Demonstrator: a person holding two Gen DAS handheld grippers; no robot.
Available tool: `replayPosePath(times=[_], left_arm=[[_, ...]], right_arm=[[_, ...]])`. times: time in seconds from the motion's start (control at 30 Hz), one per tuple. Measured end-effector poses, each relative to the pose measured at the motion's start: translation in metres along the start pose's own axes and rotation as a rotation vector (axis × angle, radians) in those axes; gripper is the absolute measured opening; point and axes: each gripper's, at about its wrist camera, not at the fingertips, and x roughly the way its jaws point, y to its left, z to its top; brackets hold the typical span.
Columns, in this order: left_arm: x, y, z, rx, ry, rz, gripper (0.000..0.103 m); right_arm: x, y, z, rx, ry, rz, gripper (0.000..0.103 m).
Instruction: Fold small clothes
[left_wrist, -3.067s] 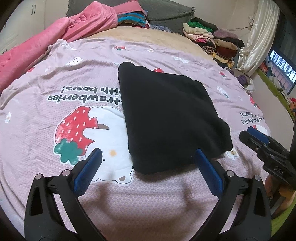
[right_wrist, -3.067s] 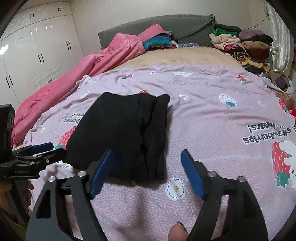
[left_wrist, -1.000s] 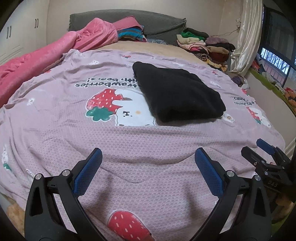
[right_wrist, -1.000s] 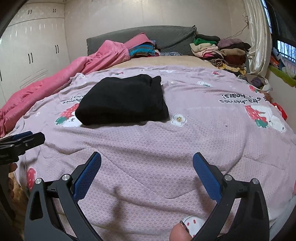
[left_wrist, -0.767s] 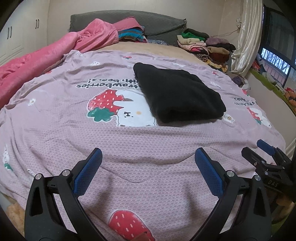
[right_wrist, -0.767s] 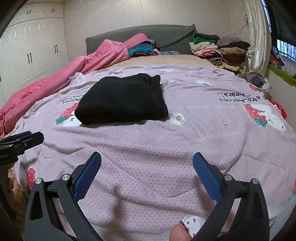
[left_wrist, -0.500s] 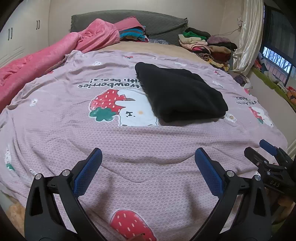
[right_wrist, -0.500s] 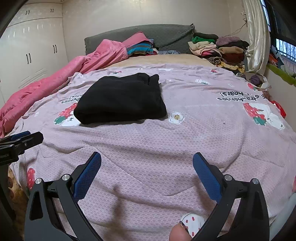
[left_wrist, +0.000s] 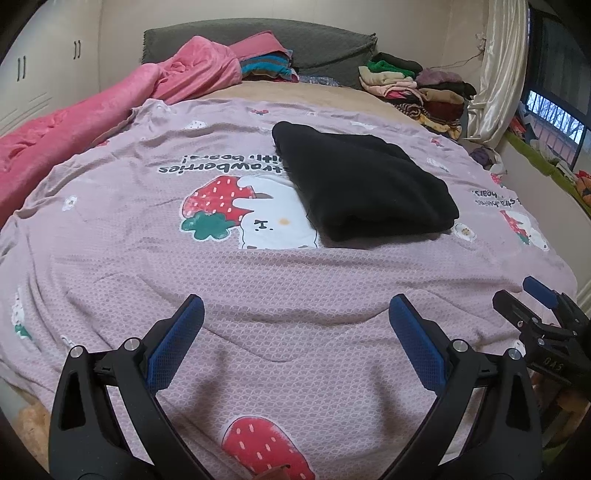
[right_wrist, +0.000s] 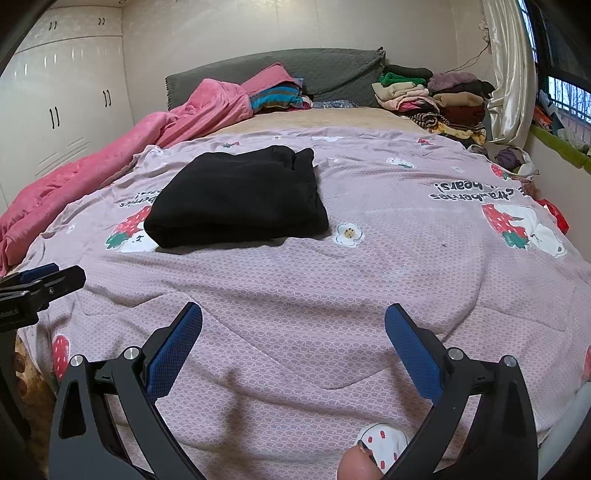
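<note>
A black garment (left_wrist: 362, 188) lies folded into a flat rectangle on the pink strawberry-print bedspread (left_wrist: 258, 288); it also shows in the right wrist view (right_wrist: 240, 199). My left gripper (left_wrist: 295, 328) is open and empty, held over the near edge of the bed, well short of the garment. My right gripper (right_wrist: 293, 328) is open and empty too, likewise back near the bed's front edge. Each gripper shows at the edge of the other's view: the right one at the right side (left_wrist: 539, 314), the left one at the left side (right_wrist: 37, 284).
A pink blanket (right_wrist: 110, 155) lies bunched along the left side of the bed. A stack of folded clothes (right_wrist: 432, 99) sits at the far right by the curtain (right_wrist: 509, 74). A grey headboard (right_wrist: 332, 70) and white wardrobe (right_wrist: 55, 110) stand behind.
Both grippers have drawn back from the folded garment toward the bed's front edge over three seconds. In the last second they barely moved. Both stayed open.
</note>
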Motion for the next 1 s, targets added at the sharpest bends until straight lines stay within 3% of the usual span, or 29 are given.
replayPosePath(times=[1.0], left_arm=[[0.0003,0.0033,-0.0016,0.004,0.014,0.032,0.094]], right_arm=[[0.002,0.0047,-0.0001,-0.004,0.005,-0.014,0.099]])
